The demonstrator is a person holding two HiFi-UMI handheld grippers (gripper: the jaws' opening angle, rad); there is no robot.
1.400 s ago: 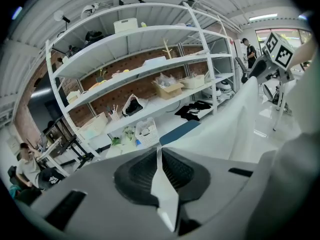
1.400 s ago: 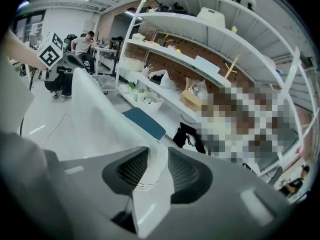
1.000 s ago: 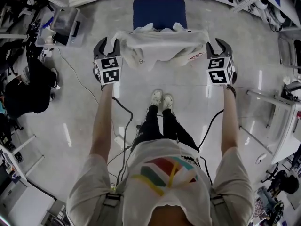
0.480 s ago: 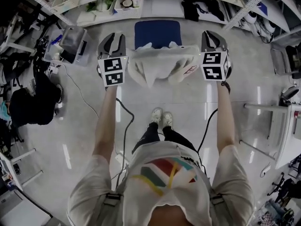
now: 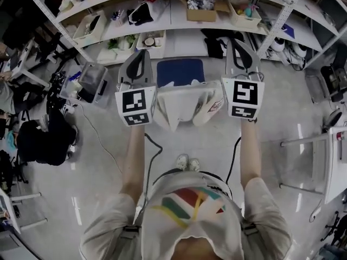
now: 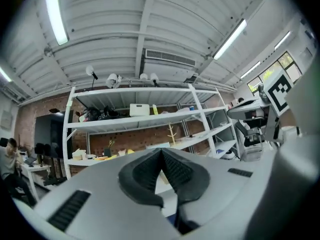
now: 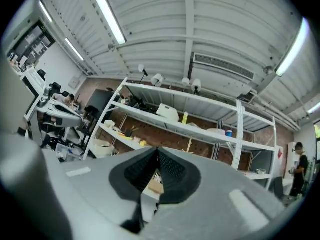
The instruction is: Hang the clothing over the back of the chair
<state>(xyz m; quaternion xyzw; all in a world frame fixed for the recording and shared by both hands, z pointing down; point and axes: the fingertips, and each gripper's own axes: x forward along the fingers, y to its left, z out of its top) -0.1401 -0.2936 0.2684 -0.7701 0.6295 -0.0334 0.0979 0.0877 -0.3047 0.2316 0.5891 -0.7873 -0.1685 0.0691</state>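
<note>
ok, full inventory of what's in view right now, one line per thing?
shelving: one long rack, white, far side, loaded with boxes and bins
chair: one, blue, on the floor in front of the shelving
garment: one, white, held up between the two grippers, in front of the chair
bin: one, clear, on the floor left of the chair
bundle: one, black, on the floor at far left
shirt: one, white with coloured stripes, on the person
shoes: two, white, on the person
left gripper: one, grey, jaws shut on the garment
right gripper: one, grey, jaws shut on the garment
</note>
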